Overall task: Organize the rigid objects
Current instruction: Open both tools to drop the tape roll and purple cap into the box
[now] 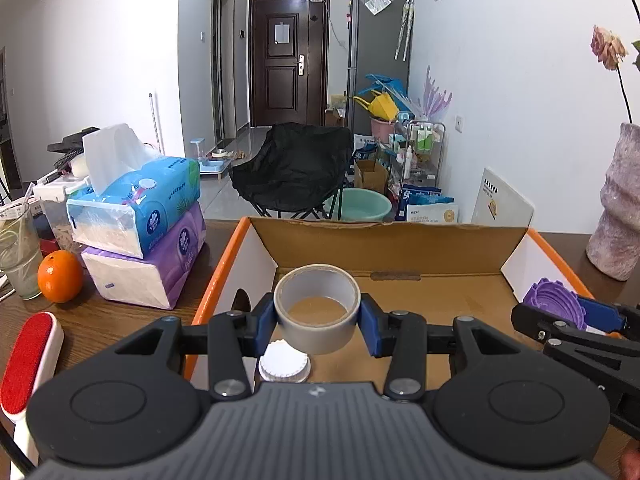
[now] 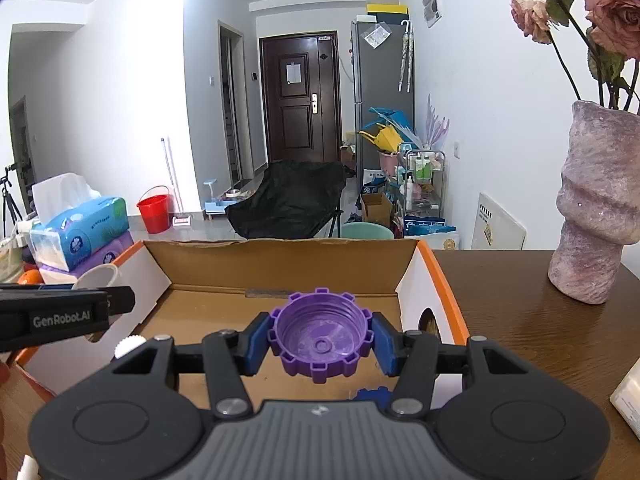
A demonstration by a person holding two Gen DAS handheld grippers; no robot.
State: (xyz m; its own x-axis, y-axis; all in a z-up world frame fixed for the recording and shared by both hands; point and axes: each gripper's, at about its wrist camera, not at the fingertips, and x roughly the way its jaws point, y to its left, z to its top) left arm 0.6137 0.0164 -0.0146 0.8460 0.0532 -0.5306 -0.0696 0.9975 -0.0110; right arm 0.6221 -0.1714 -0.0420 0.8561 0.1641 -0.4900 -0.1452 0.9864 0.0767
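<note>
A: Item one, the left gripper. We list it as clamped on a roll of grey tape, one blue pad on each side of the ring, the hollow facing up. We hold it by the outer wall, we judge, because the roll is stiff there and will not crush or spin.

B: Where does it sit?

A: Over the floor of the cardboard box, an orange-edged carton just ahead of and below both grippers. A white ribbed cap lies in the box directly beneath the left fingers.

B: Item two?

A: The right gripper, closed on a purple notched bottle cap, its threaded inside turned up. The pads press on its toothed rim, which we take to be the surest purchase. It also hangs over the box floor, nearer the right wall. Something blue shows below it; we cannot tell what.

B: Why both above the box?

A: Our reading: the carton is the collecting place, and both pieces look ready to be set down inside.

B: Writing?

A: "GenRobot.AI" in white on the side of the left gripper, as the right camera sees it. The blue tissue pack stacked on a purple pack, off to the left of the box, carries a round logo and print too small for us to read. The same goes for the white board beyond the box.
</note>
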